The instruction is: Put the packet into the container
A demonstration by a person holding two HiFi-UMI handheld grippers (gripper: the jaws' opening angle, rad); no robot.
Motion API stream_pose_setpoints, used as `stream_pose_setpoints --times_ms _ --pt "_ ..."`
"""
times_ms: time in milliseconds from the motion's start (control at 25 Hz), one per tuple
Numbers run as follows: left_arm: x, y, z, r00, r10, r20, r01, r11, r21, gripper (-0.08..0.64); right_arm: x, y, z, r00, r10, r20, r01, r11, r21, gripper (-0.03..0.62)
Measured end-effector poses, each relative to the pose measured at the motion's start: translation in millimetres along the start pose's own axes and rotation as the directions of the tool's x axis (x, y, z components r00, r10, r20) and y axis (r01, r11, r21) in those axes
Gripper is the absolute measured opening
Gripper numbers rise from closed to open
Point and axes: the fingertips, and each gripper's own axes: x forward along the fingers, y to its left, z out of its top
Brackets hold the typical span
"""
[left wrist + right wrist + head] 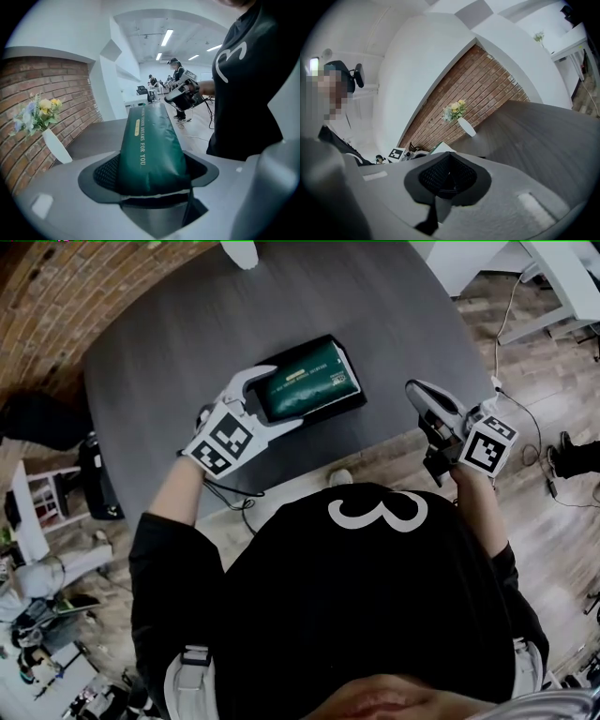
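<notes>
A dark green packet lies lengthwise in a black container near the front edge of the round grey table. My left gripper is at the packet's near end, one finger on each side of it. In the left gripper view the packet runs away from the jaws, and the left gripper has its black pads pressed on the packet's end. My right gripper hangs off the table's right edge. It is shut with nothing in it, and its pads meet in the right gripper view.
A white vase with flowers stands at the table's far side by the brick wall. Cables run over the wooden floor on the right, below a white desk. Shelving and clutter stand at the left.
</notes>
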Motion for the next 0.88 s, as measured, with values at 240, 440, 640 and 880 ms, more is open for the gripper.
stream_pose_setpoints --times_ms 240,440,640,880 --pt "16 -2 -16 0.997 -0.06 -0.045 0.061 0.998 0.011 0.425 -2 -6 -1 1.0 -0.028 -0.003 0.028 0.999 0.017 0.002" --pt "27 -3 -26 0.994 -0.08 -0.07 0.081 0.997 0.004 0.425 -4 -10 -4 0.999 -0.048 -0.012 0.048 0.999 0.017 0.002" --pt "37 -6 -34 0.991 -0.094 -0.091 0.095 0.995 0.003 0.431 -5 -13 -5 0.999 -0.05 -0.013 0.051 0.998 0.024 0.002" --pt "48 -3 -37 0.992 -0.101 -0.071 0.096 0.993 -0.071 0.44 -5 -16 -10 0.998 -0.052 -0.03 0.053 0.998 0.021 0.002"
